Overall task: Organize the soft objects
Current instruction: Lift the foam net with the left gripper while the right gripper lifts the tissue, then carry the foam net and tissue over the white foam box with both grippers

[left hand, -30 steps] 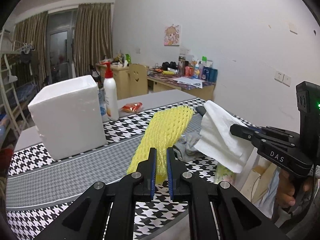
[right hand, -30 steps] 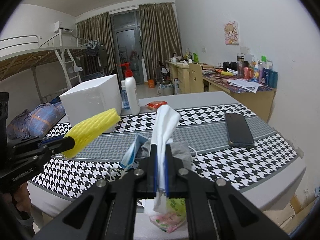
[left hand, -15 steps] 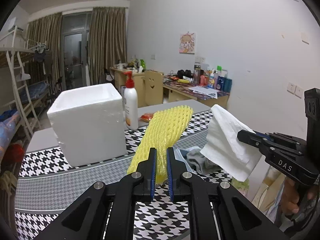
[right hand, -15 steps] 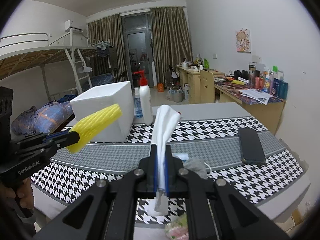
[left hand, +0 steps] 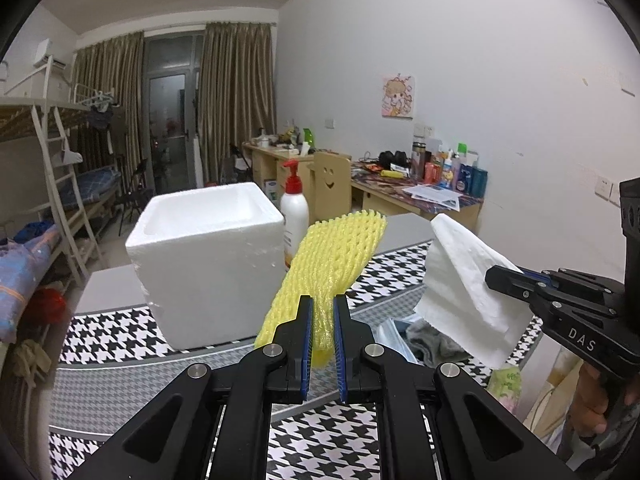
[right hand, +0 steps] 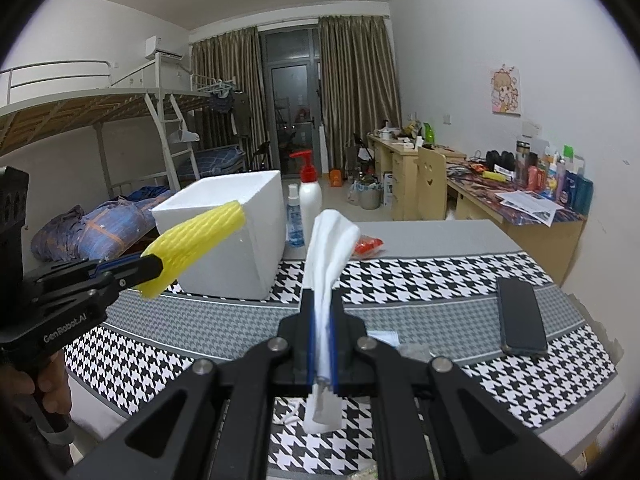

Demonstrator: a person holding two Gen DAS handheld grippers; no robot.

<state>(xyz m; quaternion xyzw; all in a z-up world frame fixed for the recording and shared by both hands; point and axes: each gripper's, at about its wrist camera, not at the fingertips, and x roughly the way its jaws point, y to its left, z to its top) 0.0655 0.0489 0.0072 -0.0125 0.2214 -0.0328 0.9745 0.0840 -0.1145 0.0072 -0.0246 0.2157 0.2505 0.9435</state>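
Left gripper is clamped on the yellow foam net; the net sticks up centre frame in the left view, in the air above the worktop. Right gripper is pinched on the white paper towel, also held aloft, centre frame in the right view. In the left view the towel shows at right, gripped by the right gripper.

Step, as I read it: both soft items are picked and in transit. The likely target is the open white foam box, left of centre. I can only see a little of its inside from here.

Next move: bring each item over the box rim, lower it in, then open up. Both pieces are floppy, so they may drape over the rim or snag on the pads.

More soft stuff sits low at right in the left view: a grey cloth and a tissue pack near the worktop edge.

Surface: black-and-white houndstooth cover with a grey band. A phone lies at right, pump bottle just beside the box. Room: dorm, bunk bed upper left, curtains, cluttered desks along the right wall.
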